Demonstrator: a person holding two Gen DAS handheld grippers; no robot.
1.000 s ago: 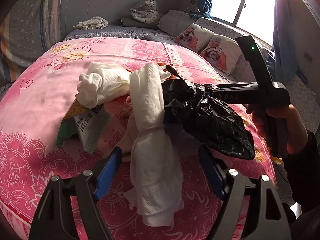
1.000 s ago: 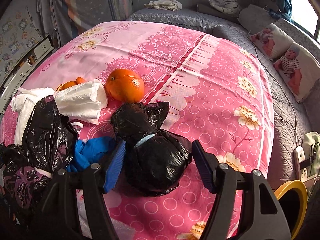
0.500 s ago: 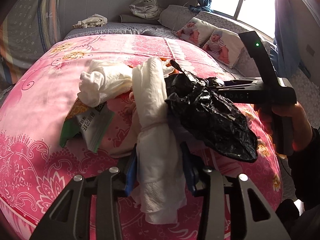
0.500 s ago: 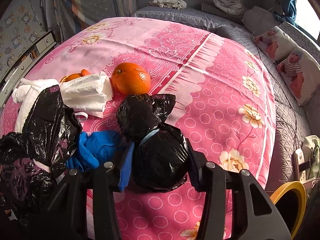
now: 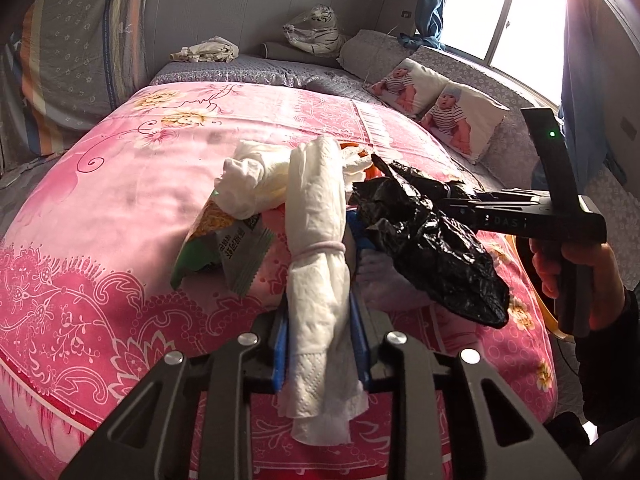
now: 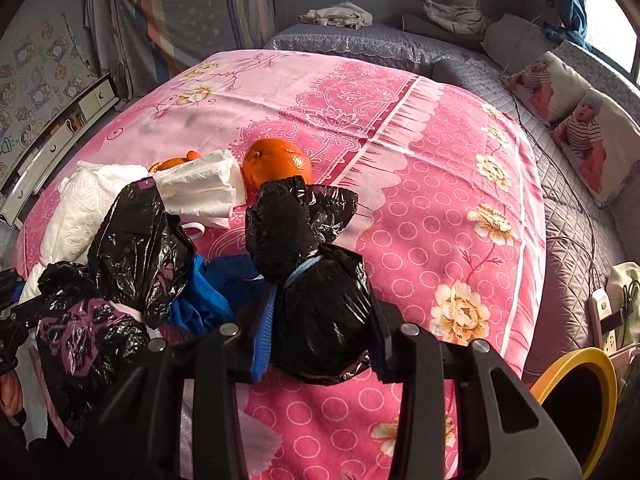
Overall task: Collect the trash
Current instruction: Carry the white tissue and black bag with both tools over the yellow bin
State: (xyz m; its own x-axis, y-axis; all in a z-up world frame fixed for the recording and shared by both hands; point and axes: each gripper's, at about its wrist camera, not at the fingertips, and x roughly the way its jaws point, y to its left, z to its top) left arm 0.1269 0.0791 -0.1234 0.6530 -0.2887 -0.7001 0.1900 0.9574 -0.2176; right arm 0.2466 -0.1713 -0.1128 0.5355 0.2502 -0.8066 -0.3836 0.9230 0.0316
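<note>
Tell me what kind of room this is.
Most likely a bedroom in a home. A pink floral quilt covers a bed, printed pillows lie along the window side, and a plush tiger sits by the far wall.

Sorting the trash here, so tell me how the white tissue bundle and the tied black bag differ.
The white tissue bundle is long, slim, soft paper cinched by a pale band; the tied black bag is rounder, glossy plastic cinched by a blue one. The left gripper clamps the bundle, the right gripper the bag.
</note>
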